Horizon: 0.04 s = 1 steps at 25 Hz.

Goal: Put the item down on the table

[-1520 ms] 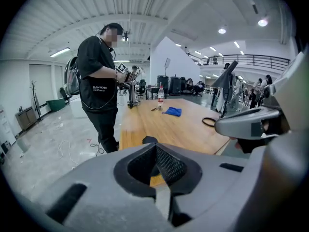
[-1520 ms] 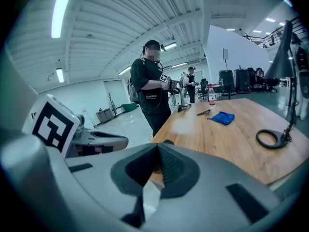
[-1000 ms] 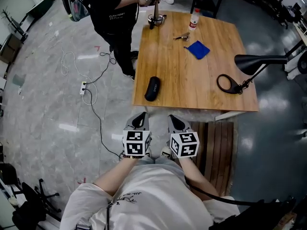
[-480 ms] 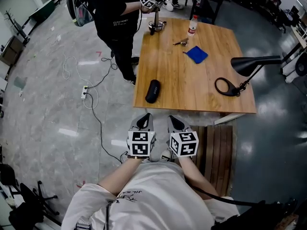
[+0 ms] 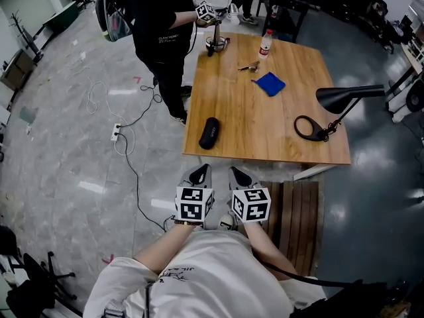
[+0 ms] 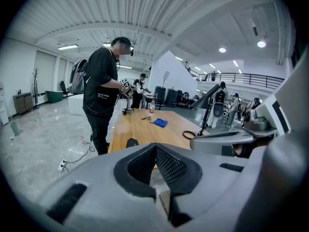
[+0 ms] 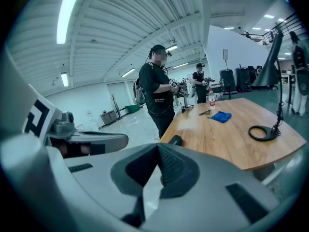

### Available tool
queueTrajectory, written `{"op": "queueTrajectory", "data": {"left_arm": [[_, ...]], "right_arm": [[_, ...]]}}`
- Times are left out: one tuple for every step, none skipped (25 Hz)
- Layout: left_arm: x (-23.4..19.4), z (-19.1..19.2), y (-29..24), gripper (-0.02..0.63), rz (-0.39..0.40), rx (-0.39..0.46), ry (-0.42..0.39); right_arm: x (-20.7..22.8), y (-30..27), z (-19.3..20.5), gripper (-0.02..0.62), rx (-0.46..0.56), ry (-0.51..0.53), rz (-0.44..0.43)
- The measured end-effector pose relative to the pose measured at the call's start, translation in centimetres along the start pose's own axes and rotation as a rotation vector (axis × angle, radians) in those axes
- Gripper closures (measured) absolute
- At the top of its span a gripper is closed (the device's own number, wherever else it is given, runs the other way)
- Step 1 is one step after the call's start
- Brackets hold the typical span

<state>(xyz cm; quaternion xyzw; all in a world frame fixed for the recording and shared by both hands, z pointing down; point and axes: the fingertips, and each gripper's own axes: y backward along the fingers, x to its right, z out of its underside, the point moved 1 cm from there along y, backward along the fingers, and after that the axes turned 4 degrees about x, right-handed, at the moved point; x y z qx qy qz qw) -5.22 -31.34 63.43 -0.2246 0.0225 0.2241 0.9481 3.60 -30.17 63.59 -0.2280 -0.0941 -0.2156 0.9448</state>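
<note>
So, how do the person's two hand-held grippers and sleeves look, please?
Both the left hand-held gripper and the right hand-held gripper are grey, with black textured pads. Each carries a white cube with black square markers. The person wears a pale short-sleeved T-shirt.

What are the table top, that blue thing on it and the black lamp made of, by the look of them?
Table top: wood or wood-look laminate, smooth, with grain lines showing.
Blue thing: probably soft cloth; it lies flat and limp with uneven edges.
Lamp: likely black-coated metal; its rigid cone shade has a dull sheen.
</note>
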Motion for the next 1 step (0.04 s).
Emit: {"op": "queueTrajectory", "data": {"left_arm": [[-0.86, 0.69, -2.04, 0.599, -0.003, -0.002, -0.005]], "right_arm": [[1.1, -1.98, 0.62, 0.592, 0.0, -0.001, -0.003]]}}
